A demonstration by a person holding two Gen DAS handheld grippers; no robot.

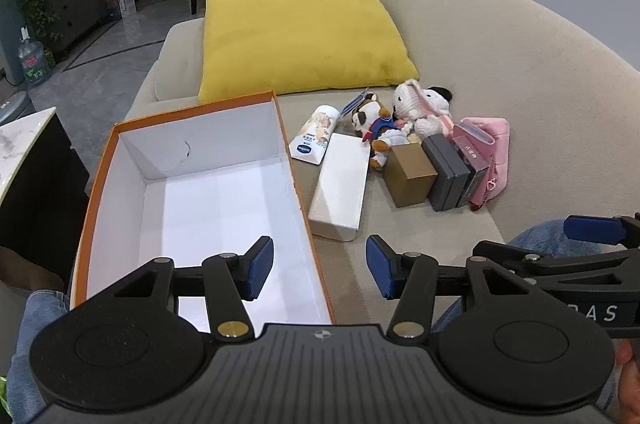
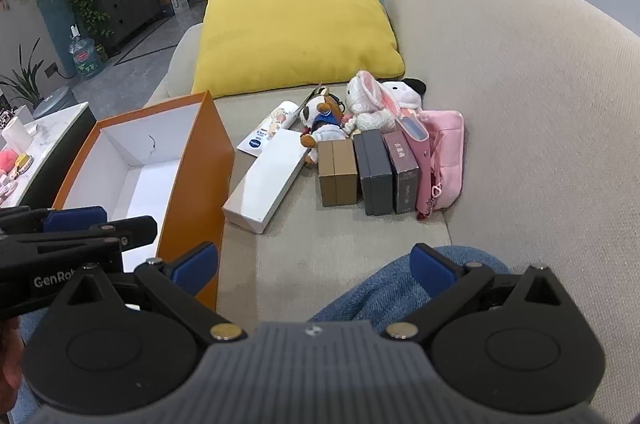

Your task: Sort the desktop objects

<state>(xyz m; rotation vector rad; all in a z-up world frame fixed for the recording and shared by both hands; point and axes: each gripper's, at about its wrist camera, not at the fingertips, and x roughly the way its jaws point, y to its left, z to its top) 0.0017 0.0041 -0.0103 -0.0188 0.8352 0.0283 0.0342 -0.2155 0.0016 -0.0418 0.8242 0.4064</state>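
Observation:
An open orange box (image 1: 100,184) with a white inside sits on the beige sofa at the left; it also shows in the right wrist view (image 2: 192,176). To its right lie a long white box (image 1: 340,184) (image 2: 266,178), a white tube (image 1: 314,134), a brown box (image 1: 410,174) (image 2: 338,172), a dark grey box (image 1: 446,172) (image 2: 376,170), a maroon box (image 2: 404,170), a pink pouch (image 1: 494,152) (image 2: 444,152) and plush toys (image 1: 420,110) (image 2: 364,100). My left gripper (image 1: 320,270) is open and empty over the orange box's near right edge. My right gripper (image 2: 314,268) is open and empty above the seat.
A yellow cushion (image 1: 296,28) (image 2: 296,24) lies on the sofa behind the objects. The sofa back (image 2: 520,84) curves along the right. A denim-clad knee (image 2: 400,288) is under the right gripper. A marble-topped table (image 2: 44,136) stands left of the orange box.

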